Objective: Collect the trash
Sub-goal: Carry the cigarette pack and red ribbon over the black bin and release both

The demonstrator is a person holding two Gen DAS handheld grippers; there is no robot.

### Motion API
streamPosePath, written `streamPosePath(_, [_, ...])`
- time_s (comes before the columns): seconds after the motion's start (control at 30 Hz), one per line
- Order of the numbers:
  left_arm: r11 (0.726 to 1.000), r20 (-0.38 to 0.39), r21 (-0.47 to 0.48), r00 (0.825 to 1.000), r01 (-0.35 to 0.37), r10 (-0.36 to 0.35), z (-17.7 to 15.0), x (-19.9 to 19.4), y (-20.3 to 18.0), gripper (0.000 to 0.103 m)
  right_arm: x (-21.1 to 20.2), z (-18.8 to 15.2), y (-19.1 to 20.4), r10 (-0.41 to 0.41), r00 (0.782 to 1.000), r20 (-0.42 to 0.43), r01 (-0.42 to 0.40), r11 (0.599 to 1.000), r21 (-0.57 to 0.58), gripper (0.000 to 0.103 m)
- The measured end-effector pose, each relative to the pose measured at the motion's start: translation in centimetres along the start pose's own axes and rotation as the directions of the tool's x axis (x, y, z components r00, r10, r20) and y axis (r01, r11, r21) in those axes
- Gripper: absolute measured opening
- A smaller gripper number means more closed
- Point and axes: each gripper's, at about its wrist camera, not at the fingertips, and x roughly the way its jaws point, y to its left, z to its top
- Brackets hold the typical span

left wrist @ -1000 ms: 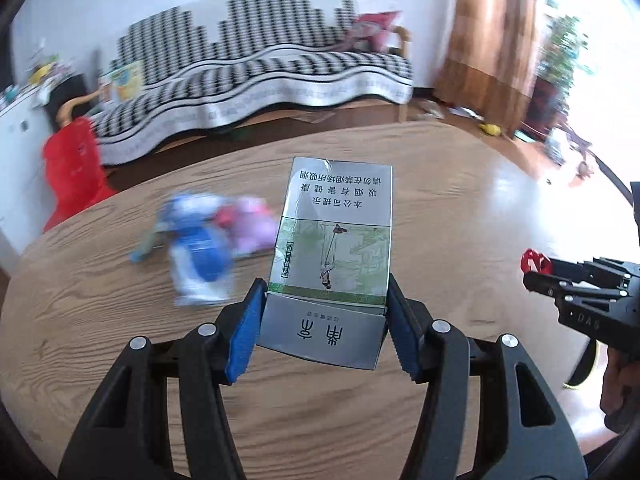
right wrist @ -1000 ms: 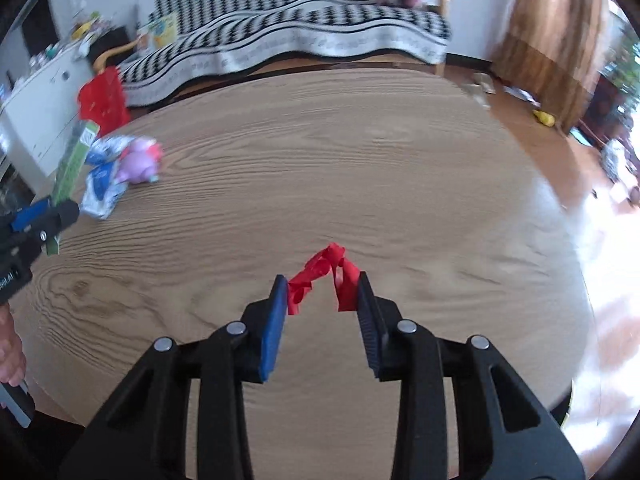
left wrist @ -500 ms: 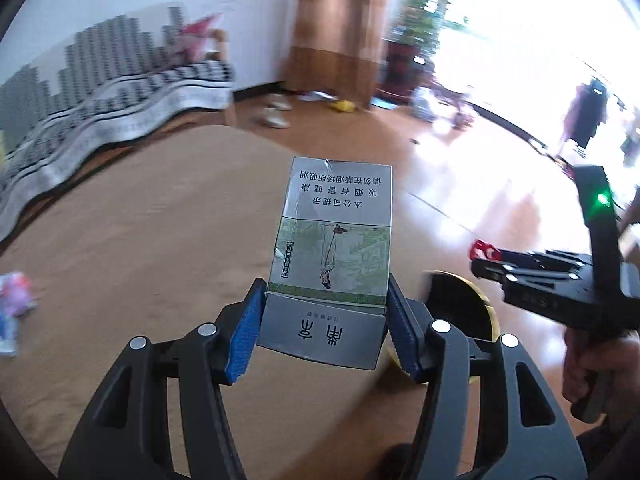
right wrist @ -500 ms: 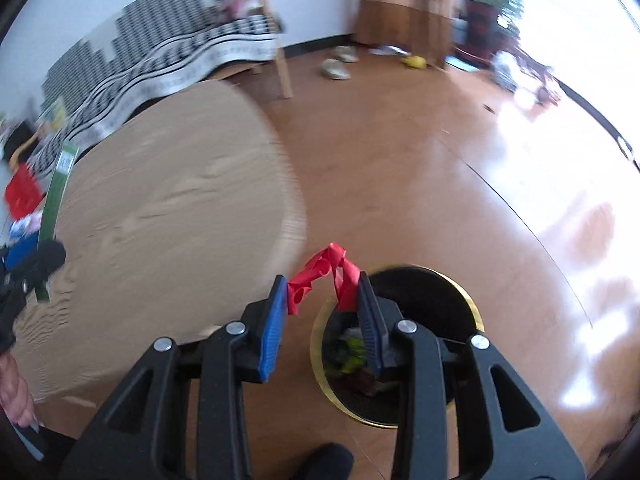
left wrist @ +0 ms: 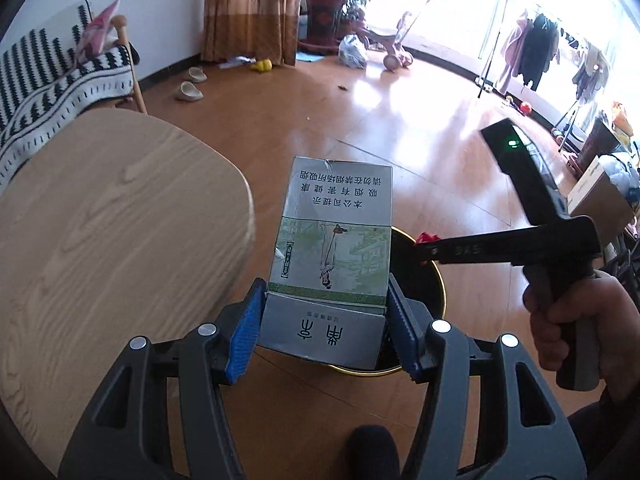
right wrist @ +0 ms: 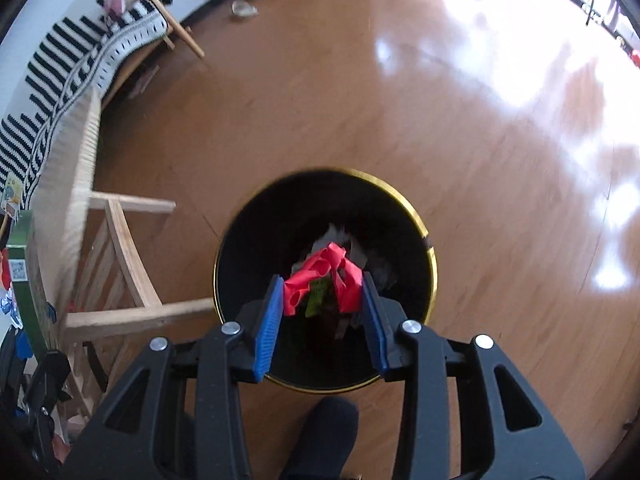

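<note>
Between the blue pads of my left tool [left wrist: 324, 328] sits a grey-green cigarette box [left wrist: 332, 248], clamped by its lower flap and standing up tilted over the bin. My right tool [right wrist: 322, 308] points down into the black bin [right wrist: 416, 216] with the gold rim; its jaws are opening, and the crumpled red wrapper [right wrist: 320, 274] is between them, touching both pads as far as I can tell. In the left view my right hand [left wrist: 576, 320] grips that tool's handle. Trash already lies in the bin bottom. The bin stands on the wooden floor [right wrist: 460, 120], just beside the tabletop [left wrist: 112, 220]. Far off: striped sofa [left wrist: 48, 76], slippers [left wrist: 188, 90], curtain [left wrist: 252, 4].
</note>
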Motion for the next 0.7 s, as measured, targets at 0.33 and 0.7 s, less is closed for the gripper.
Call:
streamPosePath(0.33, [1.0, -0.033, -0.009, 0.999, 0.001, -0.001, 0.5, 2.0, 0.5, 0.057, 0.8, 0.5, 1.6, 0.007, 1.0, -0.013, -0.008, 1.0, -0.015, 0.043])
streamPosePath(0.7, [1.0, -0.049, -0.011, 0.999, 0.016, -0.016, 0.0, 2.6, 0.0, 0.057, -0.7, 0.9, 1.3, 0.009, 0.999, 0.042, -0.01, 1.0, 0.014, 0.075])
